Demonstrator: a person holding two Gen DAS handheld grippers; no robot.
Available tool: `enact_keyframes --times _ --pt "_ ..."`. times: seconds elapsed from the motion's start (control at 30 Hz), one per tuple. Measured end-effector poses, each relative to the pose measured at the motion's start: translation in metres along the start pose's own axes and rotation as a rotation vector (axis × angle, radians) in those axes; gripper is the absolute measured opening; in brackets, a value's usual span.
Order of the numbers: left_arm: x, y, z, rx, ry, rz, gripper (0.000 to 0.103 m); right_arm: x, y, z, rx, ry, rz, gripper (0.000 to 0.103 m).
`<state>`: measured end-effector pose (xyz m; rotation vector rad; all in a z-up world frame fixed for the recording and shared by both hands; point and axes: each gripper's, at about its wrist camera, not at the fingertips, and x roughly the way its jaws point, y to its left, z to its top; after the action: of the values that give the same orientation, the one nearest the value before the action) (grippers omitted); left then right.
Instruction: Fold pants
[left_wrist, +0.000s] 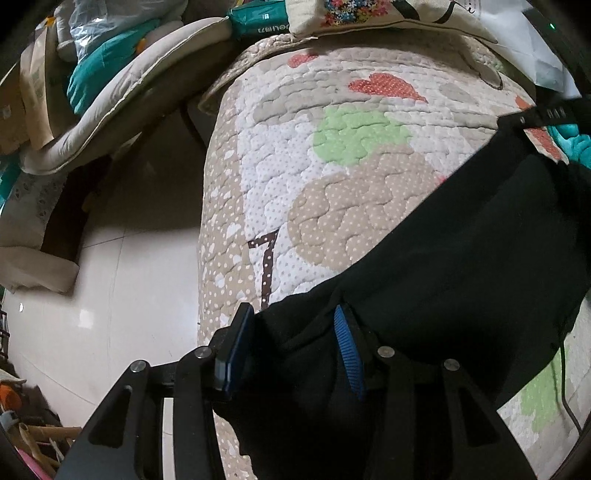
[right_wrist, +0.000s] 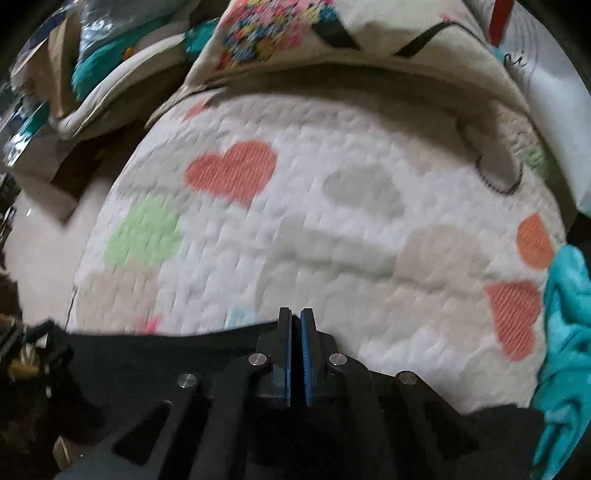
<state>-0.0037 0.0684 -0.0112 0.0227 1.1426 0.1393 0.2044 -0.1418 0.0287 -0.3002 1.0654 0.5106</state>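
With the left gripper (left_wrist: 291, 339) jaws bunching the black pants (left_wrist: 461, 251) and the right gripper (right_wrist: 296, 325) jaws pinched together at their edge, both ends are best drawn taut and level over the quilt (right_wrist: 332, 221) before the fold is laid.

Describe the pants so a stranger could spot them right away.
Find the quilted bedspread with coloured hearts. The pants lie across its near edge, bunched between the left gripper's jaws. They are plain black, unlike the teal cloth beside them.

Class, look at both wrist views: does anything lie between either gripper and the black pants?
Nothing visible does. The left gripper has the black pants bunched between its fingers; the right gripper is shut at their edge.
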Motion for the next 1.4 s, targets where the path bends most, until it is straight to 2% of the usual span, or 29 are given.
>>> enact_keyframes --times 0.1,0.23,0.3,0.37,0.43,0.47,0.5,0.57,0.67,0.77,0.87,0.97,1.03,1.07,1.1,1.23,1.3,1.37,1.4 --pt "0.002 -0.002 0.0 0.011 -0.008 0.019 0.047 0.007 0.006 0.003 -0.022 -0.004 -0.042 0.005" --pt "0.003 -0.006 0.0 0.037 -0.027 0.072 0.058 0.021 0.009 -0.004 -0.02 -0.005 -0.136 0.005" --pt "0.0 -0.002 0.001 0.036 -0.022 0.054 0.058 0.02 0.006 -0.003 -0.003 -0.008 -0.188 0.006" --pt "-0.005 0.009 0.001 0.004 -0.023 0.012 0.058 0.001 -0.002 -0.001 0.03 -0.028 -0.185 0.009" --pt "-0.012 0.028 0.0 -0.072 -0.03 -0.033 0.058 -0.031 -0.017 -0.007 0.071 -0.06 -0.175 0.025" --pt "-0.016 0.038 -0.001 -0.118 -0.033 -0.057 0.058 -0.048 -0.024 -0.015 0.093 -0.081 -0.175 0.042" --pt "-0.02 0.051 -0.003 -0.174 -0.038 -0.083 0.058 -0.069 -0.033 -0.029 0.126 -0.117 -0.168 0.053" --pt "-0.024 0.071 -0.007 -0.27 -0.039 -0.126 0.058 -0.1 -0.052 -0.065 0.211 -0.139 -0.109 0.054" --pt "-0.026 0.095 -0.016 -0.411 -0.026 -0.223 0.058 -0.113 -0.072 -0.122 0.376 -0.093 -0.025 0.054" --pt "-0.027 0.104 -0.027 -0.499 -0.021 -0.293 0.058 -0.098 -0.085 -0.172 0.539 -0.02 0.062 0.054" --pt "-0.028 0.107 -0.039 -0.542 -0.034 -0.296 0.058 -0.066 -0.096 -0.206 0.751 0.059 0.115 0.055" --pt "-0.028 0.112 -0.047 -0.563 -0.044 -0.291 0.058 -0.048 -0.107 -0.218 0.953 0.001 0.179 0.057" --pt "-0.029 0.117 -0.052 -0.583 -0.046 -0.29 0.058 -0.048 -0.107 -0.215 0.994 -0.077 0.179 0.055" --pt "-0.029 0.119 -0.055 -0.592 -0.045 -0.289 0.058 -0.051 -0.105 -0.211 0.965 -0.096 0.168 0.034" --pt "-0.029 0.121 -0.056 -0.599 -0.045 -0.288 0.058 -0.054 -0.101 -0.205 0.922 -0.097 0.148 0.008" --pt "-0.029 0.123 -0.057 -0.6 -0.039 -0.289 0.058 -0.077 -0.087 -0.208 0.841 -0.08 0.003 0.008" --pt "-0.027 0.123 -0.059 -0.611 -0.026 -0.297 0.058 -0.082 -0.083 -0.209 0.814 -0.047 -0.082 0.008" --pt "-0.025 0.122 -0.063 -0.621 -0.018 -0.302 0.058 -0.083 -0.084 -0.218 0.805 -0.012 -0.13 0.008" --pt "-0.025 0.122 -0.065 -0.625 -0.015 -0.302 0.058 -0.085 -0.082 -0.221 0.797 0.008 -0.16 0.013"
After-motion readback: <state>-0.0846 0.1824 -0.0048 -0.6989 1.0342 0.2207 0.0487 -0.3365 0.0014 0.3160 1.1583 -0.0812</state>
